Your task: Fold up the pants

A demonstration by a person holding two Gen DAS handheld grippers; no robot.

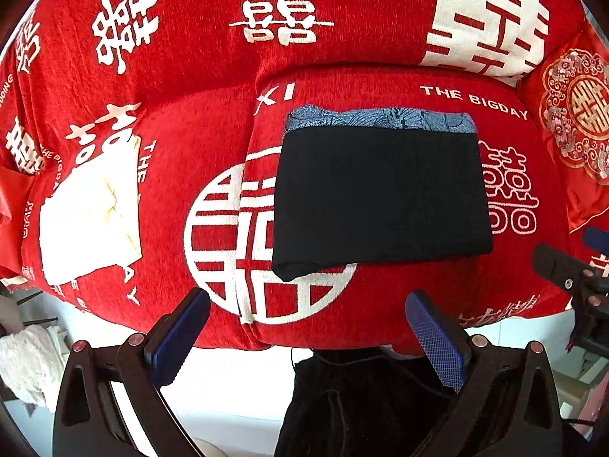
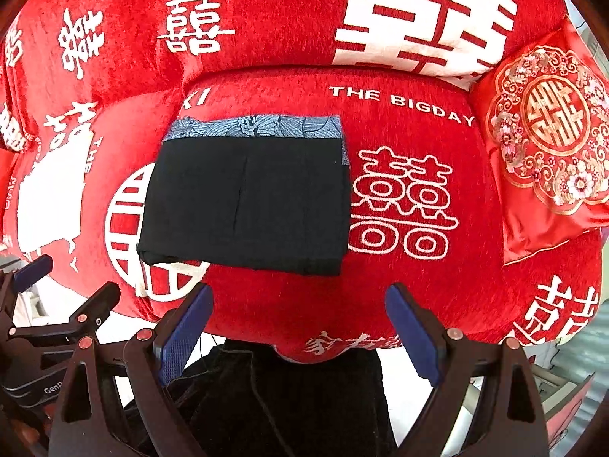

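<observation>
Black pants (image 1: 380,198) (image 2: 247,202) lie folded into a neat rectangle on the red sofa seat cushion (image 1: 418,297) (image 2: 418,266), on top of a blue patterned folded garment (image 1: 380,119) (image 2: 255,126) whose far edge shows. My left gripper (image 1: 306,304) hovers open at the cushion's front edge, a little short of the pants, nothing between its blue pads. My right gripper (image 2: 298,299) is likewise open and empty, just in front of the pants' near edge. The left gripper (image 2: 72,285) also shows at the left of the right wrist view, and the right gripper (image 1: 574,262) at the right edge of the left wrist view.
A red sofa cover with white characters spans the backrest (image 1: 281,11) (image 2: 198,23). A cream folded cloth (image 1: 91,213) (image 2: 49,205) lies on the seat to the left. A red embroidered pillow (image 1: 578,114) (image 2: 548,133) leans at the right. Dark fabric (image 1: 361,400) (image 2: 285,400) hangs below the front edge.
</observation>
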